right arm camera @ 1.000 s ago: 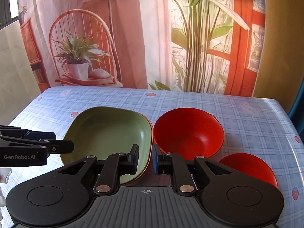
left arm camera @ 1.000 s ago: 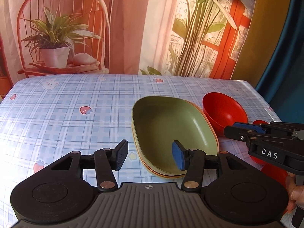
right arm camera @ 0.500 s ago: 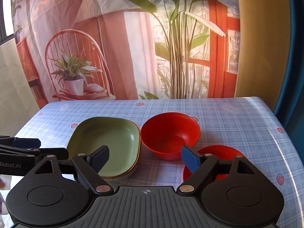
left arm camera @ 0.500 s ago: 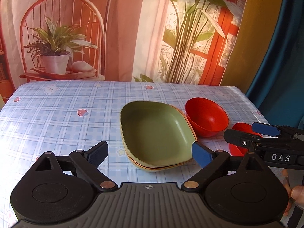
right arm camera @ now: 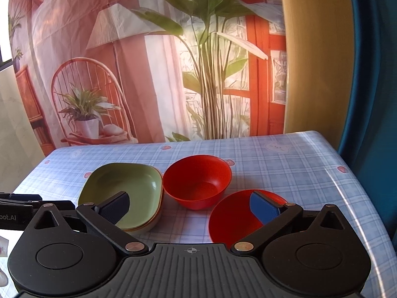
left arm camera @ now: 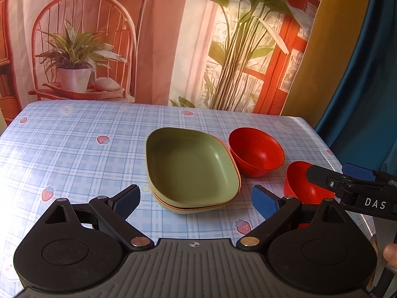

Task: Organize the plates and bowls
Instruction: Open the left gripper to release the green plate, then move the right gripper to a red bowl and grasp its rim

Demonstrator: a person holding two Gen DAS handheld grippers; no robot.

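The stack of green plates (left arm camera: 191, 168) sits mid-table on the checked tablecloth (left arm camera: 74, 154), viewed from farther back than a second ago. The stack's count is uncertain; rim edges suggest about three. Two red bowls: the far red bowl (right arm camera: 197, 181) just right of the stack, the near red bowl (right arm camera: 238, 216) right and nearer. Left gripper (left arm camera: 196, 198), previously half spread, now gapes wide, holding nothing; right gripper (right arm camera: 191, 207), previously nearly closed, likewise spread and empty.

Probably a staged home set: printed backdrop (right arm camera: 148, 74), checked tablecloth (right arm camera: 285, 173)
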